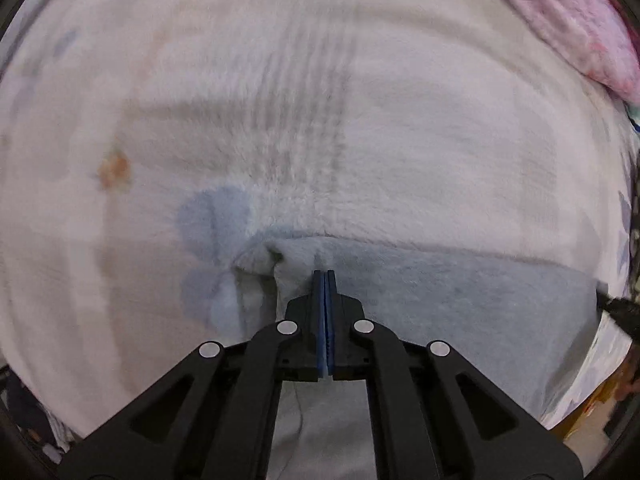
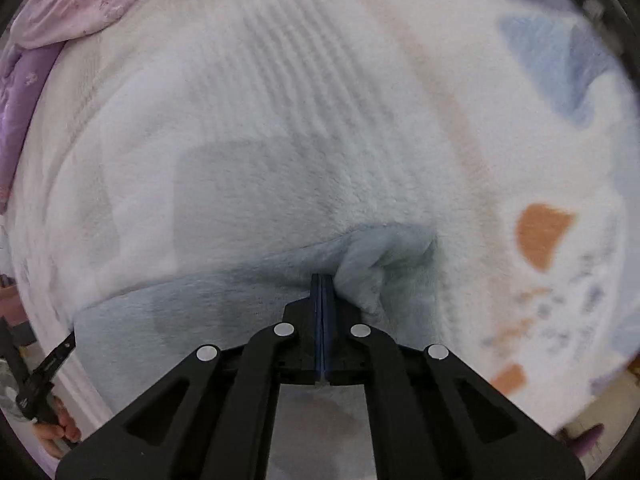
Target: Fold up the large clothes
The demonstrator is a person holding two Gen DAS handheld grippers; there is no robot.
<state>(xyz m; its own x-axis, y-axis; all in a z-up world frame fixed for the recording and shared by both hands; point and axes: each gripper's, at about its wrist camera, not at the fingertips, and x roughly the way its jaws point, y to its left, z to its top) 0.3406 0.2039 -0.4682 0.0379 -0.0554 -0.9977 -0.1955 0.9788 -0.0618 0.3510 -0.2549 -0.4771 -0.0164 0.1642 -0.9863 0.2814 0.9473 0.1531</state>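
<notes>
A large white fleece garment (image 1: 360, 140) with blue and orange patches lies spread under both grippers. Its pale blue inner side (image 1: 460, 280) is turned over along the near edge and stretches as a band between the grippers. My left gripper (image 1: 325, 272) points down and is shut on the left end of that band, where the cloth bunches. In the right wrist view the right gripper (image 2: 322, 276) is shut on a puckered lump of the same blue layer (image 2: 384, 256) over the garment (image 2: 280, 160). Each gripper shows at the other view's edge: the right gripper (image 1: 618, 310) and the left gripper (image 2: 64, 346).
A pink and purple flowered cloth (image 1: 580, 28) lies beyond the garment's far edge, seen as the pink cloth (image 2: 80, 0) at the right wrist view's top left. A person's hand (image 2: 56, 434) holds the left gripper's handle. A strip of floor shows at the lower corners.
</notes>
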